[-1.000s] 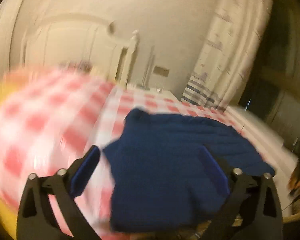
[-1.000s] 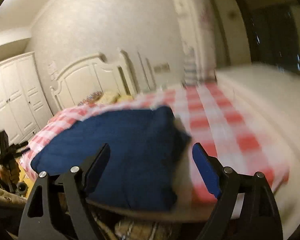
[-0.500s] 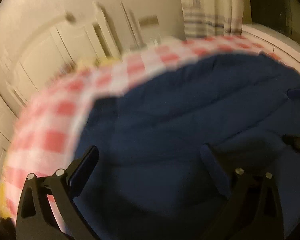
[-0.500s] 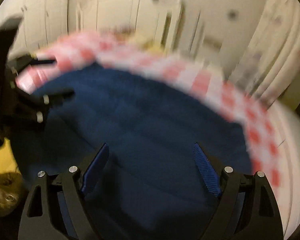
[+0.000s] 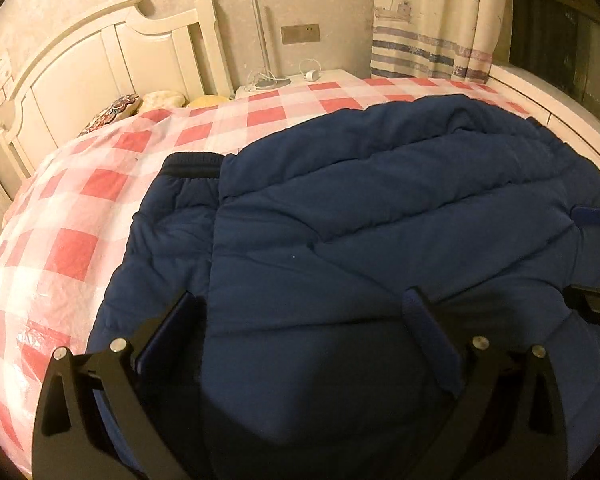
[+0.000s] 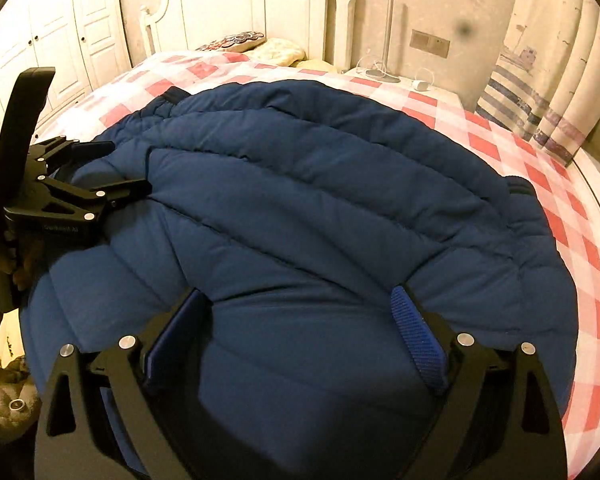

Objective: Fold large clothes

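Left wrist view: the navy quilted jacket lies spread on the bed, over the red-and-white checked cover, its near part filling the bottom of the picture. It is puffy, stitched in broad horizontal channels, with a ribbed dark cuff showing at the far left where a sleeve lies partly under a folded-over panel. In the right wrist view another ribbed edge shows at the far right of the jacket. The padding looks thick and springy, so folds will likely tend to open again.

The left tool stands wide, both pads over the fabric with nothing pinched between them. The right tool is also wide; its jaws have just been opening, and only the flat jacket surface lies below them, not gripped. Seen from the right wrist, the left tool hangs at the jacket's left side, held by a hand.

Judging by this, one fold is already laid and a new grasp is being set up. The next move calls for each tool to pinch the near hem or a side edge through the whole thick layer, then carry it across evenly.

Beyond the bed stand a white headboard, pillows, a nightstand and a striped curtain.
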A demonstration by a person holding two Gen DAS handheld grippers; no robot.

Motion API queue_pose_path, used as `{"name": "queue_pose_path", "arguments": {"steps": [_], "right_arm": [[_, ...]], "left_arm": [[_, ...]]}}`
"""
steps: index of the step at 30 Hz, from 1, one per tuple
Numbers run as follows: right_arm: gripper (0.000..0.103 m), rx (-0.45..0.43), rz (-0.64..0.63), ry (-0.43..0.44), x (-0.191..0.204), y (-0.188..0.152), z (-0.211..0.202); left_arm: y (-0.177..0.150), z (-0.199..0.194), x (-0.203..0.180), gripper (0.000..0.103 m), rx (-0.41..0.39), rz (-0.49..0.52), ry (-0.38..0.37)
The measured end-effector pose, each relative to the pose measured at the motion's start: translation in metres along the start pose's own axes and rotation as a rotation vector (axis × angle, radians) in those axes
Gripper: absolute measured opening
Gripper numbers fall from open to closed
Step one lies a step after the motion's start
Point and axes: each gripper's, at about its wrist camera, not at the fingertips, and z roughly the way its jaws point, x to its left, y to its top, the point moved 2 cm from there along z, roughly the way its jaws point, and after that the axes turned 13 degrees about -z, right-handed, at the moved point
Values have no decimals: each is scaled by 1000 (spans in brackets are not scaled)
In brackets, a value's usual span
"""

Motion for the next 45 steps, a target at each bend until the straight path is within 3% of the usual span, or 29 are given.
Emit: {"name": "queue_pose_path", "arguments": {"steps": [4, 6, 8, 10, 12, 15, 19, 25, 28, 32, 45], "right_arm": [[90, 88, -9, 9, 0, 9, 0], [91, 149, -31, -3, 2, 21, -5], [90, 107, -73, -38, 3, 36, -20], [90, 22, -77, -75, -2, 56, -40], [83, -47, -55, -121, -11, 74, -53], [72, -153, -30, -153, -19, 96, -61], [64, -139, -10, -146, -24, 105, -39], [53, 2, 3, -95, -38, 108, 27], [53, 53, 1, -83, -44, 104, 56], [54, 54, -6, -66, -46, 101, 70], [56, 42, -26, -52, -39, 98, 83]], "left_arm": [[11, -1, -6, 101, 109, 22, 41], [26, -8, -8, 100, 180, 10, 5], [44, -25, -8, 100, 134, -23, -63], [65, -41, -10, 101, 51, -41, -68], [85, -51, -10, 101, -38, -72, -56], [99, -48, -11, 101, -67, -114, -63], [102, -11, -26, 101, -35, -52, 15], [102, 56, -32, 101, 48, 27, 93], [106, 75, -27, 101, 82, 8, 65], [101, 96, -18, 101, 142, -58, -3], [96, 103, -14, 101, 136, -106, -52]]}}
